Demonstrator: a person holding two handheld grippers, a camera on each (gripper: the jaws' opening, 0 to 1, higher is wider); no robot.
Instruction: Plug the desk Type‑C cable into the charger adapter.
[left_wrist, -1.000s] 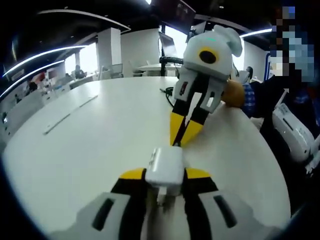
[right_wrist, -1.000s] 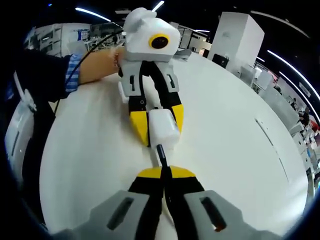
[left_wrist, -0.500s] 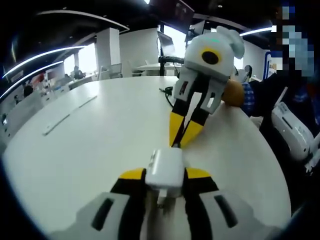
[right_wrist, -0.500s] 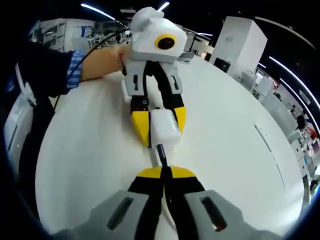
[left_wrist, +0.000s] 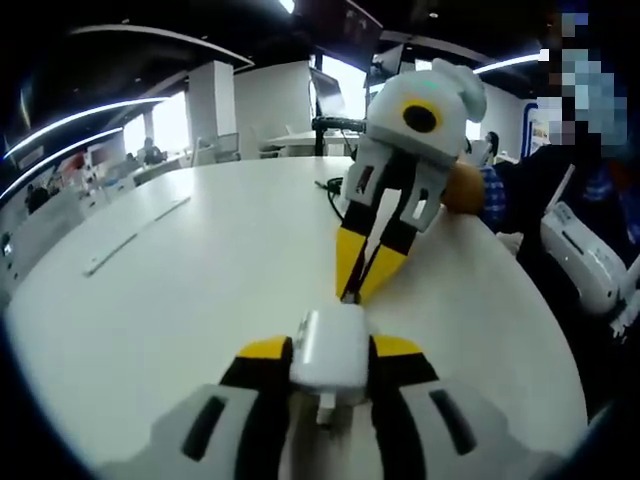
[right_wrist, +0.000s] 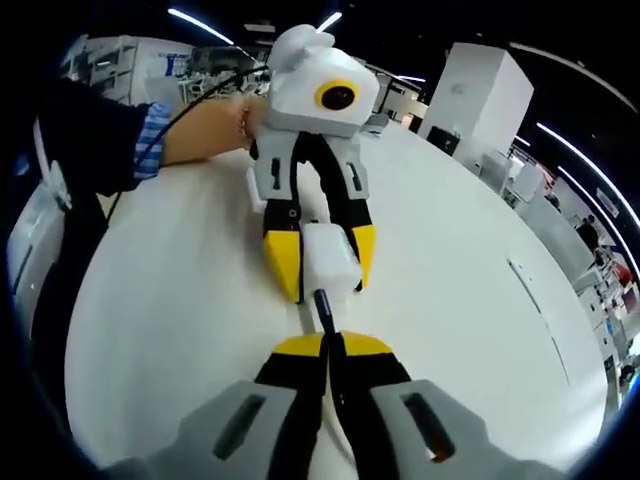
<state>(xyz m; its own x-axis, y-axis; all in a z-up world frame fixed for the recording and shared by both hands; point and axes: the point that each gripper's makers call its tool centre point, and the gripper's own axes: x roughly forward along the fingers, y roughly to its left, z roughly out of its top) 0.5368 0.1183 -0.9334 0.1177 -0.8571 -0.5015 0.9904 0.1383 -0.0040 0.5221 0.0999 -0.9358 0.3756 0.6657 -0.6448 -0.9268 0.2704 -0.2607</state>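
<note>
Over the white bench (left_wrist: 180, 270), my left gripper (left_wrist: 330, 350) has its jaws clamped on the charger adapter (left_wrist: 330, 347). Just beyond, right gripper (right_wrist: 328, 345) jaws pinch the Type-C cable (right_wrist: 322, 305), plug touching the adapter's face.

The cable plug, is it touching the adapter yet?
Touching. In the right gripper view the black plug, held in the right gripper, runs straight up to the white adapter clamped by the left gripper, with no gap visible. How far in it sits is unclear.
</note>
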